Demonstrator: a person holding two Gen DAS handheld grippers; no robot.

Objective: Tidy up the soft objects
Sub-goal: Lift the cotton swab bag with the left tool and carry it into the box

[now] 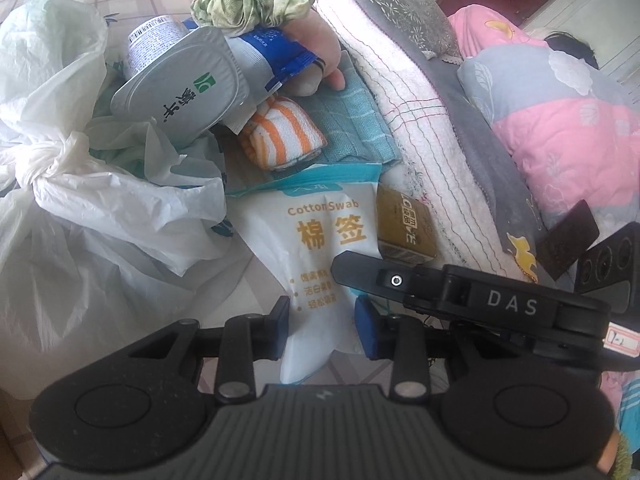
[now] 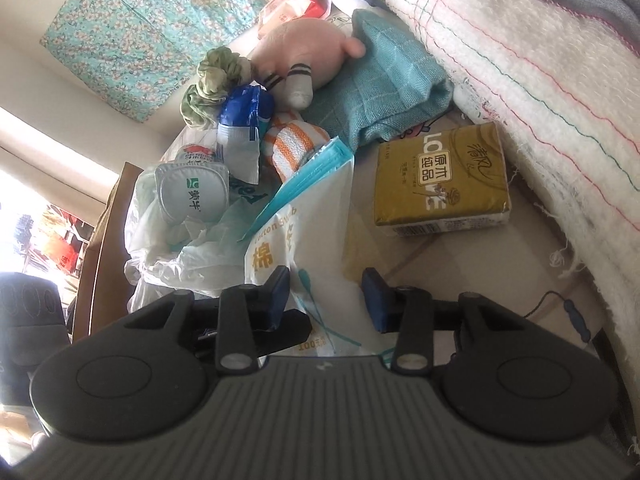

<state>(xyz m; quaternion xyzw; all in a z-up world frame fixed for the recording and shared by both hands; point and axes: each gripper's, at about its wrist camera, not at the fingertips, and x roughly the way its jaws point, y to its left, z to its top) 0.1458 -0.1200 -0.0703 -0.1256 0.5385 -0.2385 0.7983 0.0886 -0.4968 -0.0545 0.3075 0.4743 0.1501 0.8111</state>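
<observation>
A: Left wrist view. Left tongs (image 1: 322,330) part open, straddling the lower end of the swab bag (image 1: 320,240). Pads look to be at the bag's sides; can't tell if they press it yet. Right tongs' finger (image 1: 384,276) lies across the bag just above.

B: Where's the bag?

A: Flat on the desk (image 1: 248,280), between the plastic bag (image 1: 80,208) and the tissue pack (image 1: 404,228). Striped cloth (image 1: 280,136) and teal cloth (image 1: 352,120) behind it.

B: Right wrist view?

A: Right tongs (image 2: 328,294) part open; swab bag (image 2: 312,240) between the fingers. Left pad (image 2: 278,292) sits on the bag's face, the right one clear of it over the desk (image 2: 480,272). Holding nothing that I can see. Tissue pack (image 2: 440,184) just beyond, against the blanket (image 2: 540,80).

B: Risks?

A: Both tongs crowd one bag, so fingers may clash. Slick film could slip out of a shallow pinch. Lifting could drag the plastic bag and tip the yogurt cup (image 2: 192,196).
</observation>
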